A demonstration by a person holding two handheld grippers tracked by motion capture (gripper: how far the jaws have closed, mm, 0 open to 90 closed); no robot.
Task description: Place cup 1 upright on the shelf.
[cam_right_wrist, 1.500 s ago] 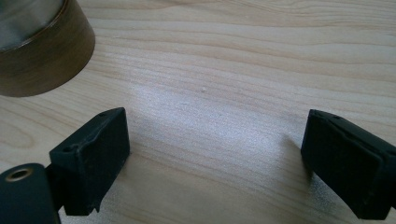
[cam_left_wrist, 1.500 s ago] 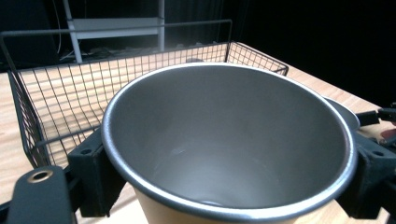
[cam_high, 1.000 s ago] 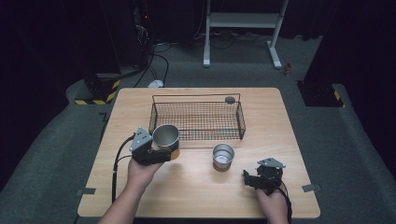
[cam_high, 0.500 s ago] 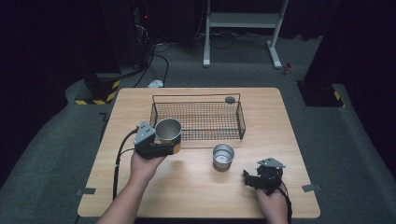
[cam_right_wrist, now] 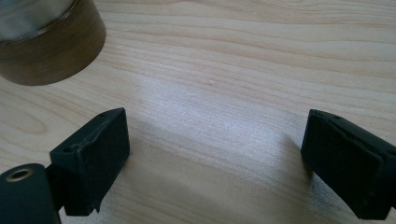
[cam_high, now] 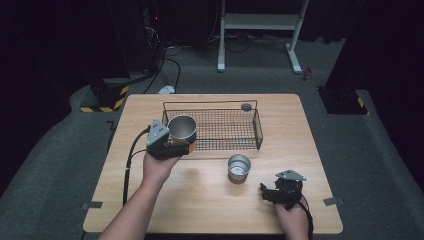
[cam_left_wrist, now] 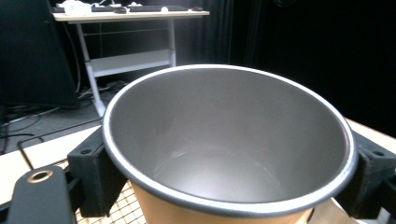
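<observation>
The left gripper (cam_high: 175, 145) is clasping a metal cup (cam_high: 182, 128), its jaws pressing on both sides of the cup's wall, and is holding it over the near left corner of the wire basket (cam_high: 235, 142). In the left gripper view the cup (cam_left_wrist: 229, 149) is showing a bare grey inside; no writing or label is readable on it. A second cup (cam_high: 238, 166) is standing on the table (cam_high: 310, 130) just in front of the basket. The right gripper (cam_high: 272, 192) is resting right of that cup, jaws spread wide with nothing between them.

No legible text or labels
</observation>
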